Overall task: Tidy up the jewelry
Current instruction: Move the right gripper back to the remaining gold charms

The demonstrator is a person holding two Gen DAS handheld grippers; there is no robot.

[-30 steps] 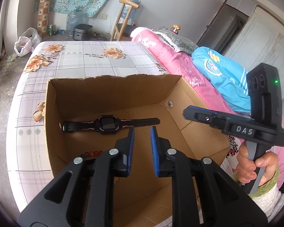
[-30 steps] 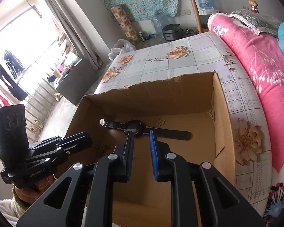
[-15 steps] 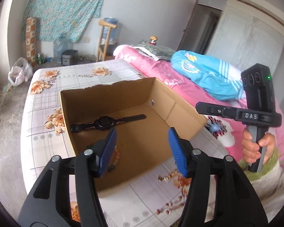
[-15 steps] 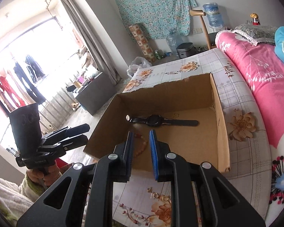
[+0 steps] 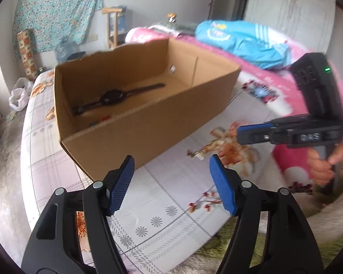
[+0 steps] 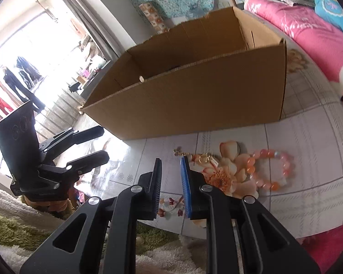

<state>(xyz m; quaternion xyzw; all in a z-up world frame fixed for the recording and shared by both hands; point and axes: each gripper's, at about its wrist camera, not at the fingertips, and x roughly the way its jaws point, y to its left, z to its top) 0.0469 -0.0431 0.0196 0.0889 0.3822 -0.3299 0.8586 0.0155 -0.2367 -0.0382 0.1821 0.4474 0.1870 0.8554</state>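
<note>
An open cardboard box (image 5: 148, 123) (image 6: 194, 105) stands on the flowered tablecloth. A black wristwatch (image 5: 113, 97) lies inside it, with small red beads (image 5: 105, 117) near its front wall. A gold chain piece (image 5: 200, 154) (image 6: 203, 158) and a pink bead bracelet (image 6: 268, 169) lie on the cloth in front of the box. My left gripper (image 5: 171, 182) is open and empty, low in front of the box. My right gripper (image 6: 171, 182) is nearly shut and empty, just left of the gold piece; it also shows in the left wrist view (image 5: 242, 133).
The tablecloth (image 5: 171, 196) ends at a green-and-white fluffy rug (image 6: 34, 228) at the near edge. A pink quilt (image 6: 308, 29) and a blue jacket (image 5: 247, 41) lie to the right. A chair (image 5: 113, 26) and a water jug stand by the far wall.
Both grippers pulled back out of the box and dropped low in front of it. The left gripper opened wide. The bracelet and gold piece came into view.
</note>
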